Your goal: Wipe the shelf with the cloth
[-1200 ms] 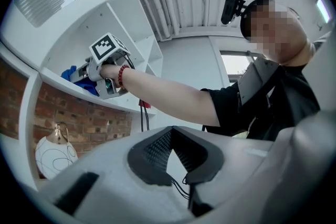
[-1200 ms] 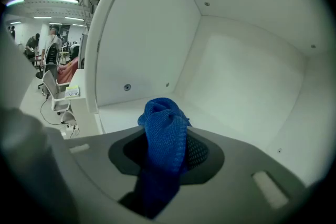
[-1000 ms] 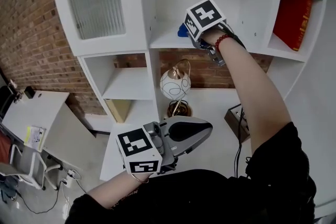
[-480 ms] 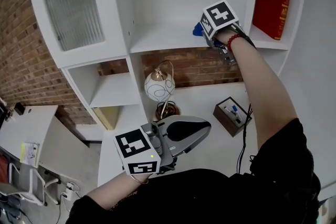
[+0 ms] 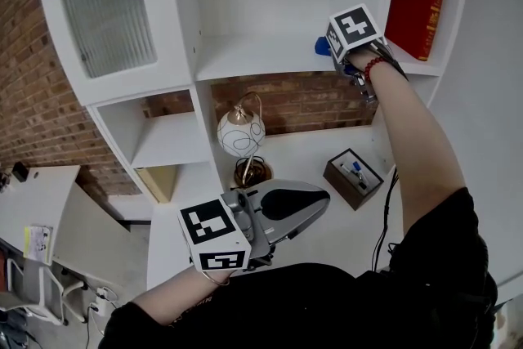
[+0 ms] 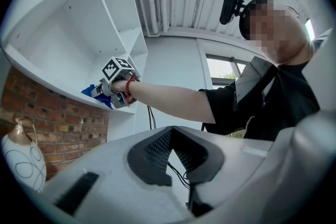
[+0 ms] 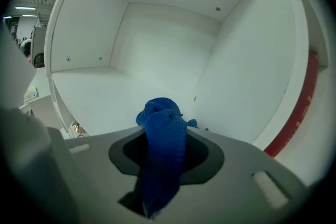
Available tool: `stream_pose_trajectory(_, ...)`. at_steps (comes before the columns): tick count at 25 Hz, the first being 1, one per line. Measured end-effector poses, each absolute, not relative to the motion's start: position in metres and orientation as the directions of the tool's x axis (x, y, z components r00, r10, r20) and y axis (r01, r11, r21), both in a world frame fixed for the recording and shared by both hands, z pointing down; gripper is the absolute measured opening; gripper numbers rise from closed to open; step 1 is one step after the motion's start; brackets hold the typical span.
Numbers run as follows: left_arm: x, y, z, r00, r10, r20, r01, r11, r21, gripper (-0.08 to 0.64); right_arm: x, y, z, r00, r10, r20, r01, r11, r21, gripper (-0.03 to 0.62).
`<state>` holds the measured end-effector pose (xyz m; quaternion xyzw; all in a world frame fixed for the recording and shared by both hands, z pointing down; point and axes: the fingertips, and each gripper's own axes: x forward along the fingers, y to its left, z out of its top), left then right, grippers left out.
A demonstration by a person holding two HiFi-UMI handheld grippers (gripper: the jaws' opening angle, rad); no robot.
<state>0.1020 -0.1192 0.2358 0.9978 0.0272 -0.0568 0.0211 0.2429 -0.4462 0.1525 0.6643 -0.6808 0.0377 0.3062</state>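
Observation:
The white shelf is an open cubby at the top of a white unit; its floor shows bare in the right gripper view. My right gripper is at the right end of that floor, near the front edge, shut on a blue cloth. The cloth bunches up between the jaws and pokes forward onto the shelf. My left gripper hangs low in front of my body, shut and holding nothing. From the left gripper view the right gripper and cloth appear on the shelf edge.
A red book stands in the cubby to the right. Below the shelf are a round white lamp and a brown box with pens. A ribbed glass door is at upper left, with a brick wall behind.
My right gripper has slid the cloth rightward along the shelf's front toward the right wall. The left gripper has stayed where it was.

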Motion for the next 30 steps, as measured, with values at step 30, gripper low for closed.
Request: stream_pose_trajectory(30,0.029,-0.138,0.229,0.975,-0.143,-0.169,-0.134,-0.989,0.063,-0.002,-0.065,-0.415,0.150,-0.533,-0.744,0.402,-0.580,0.668,0.467,0.143)
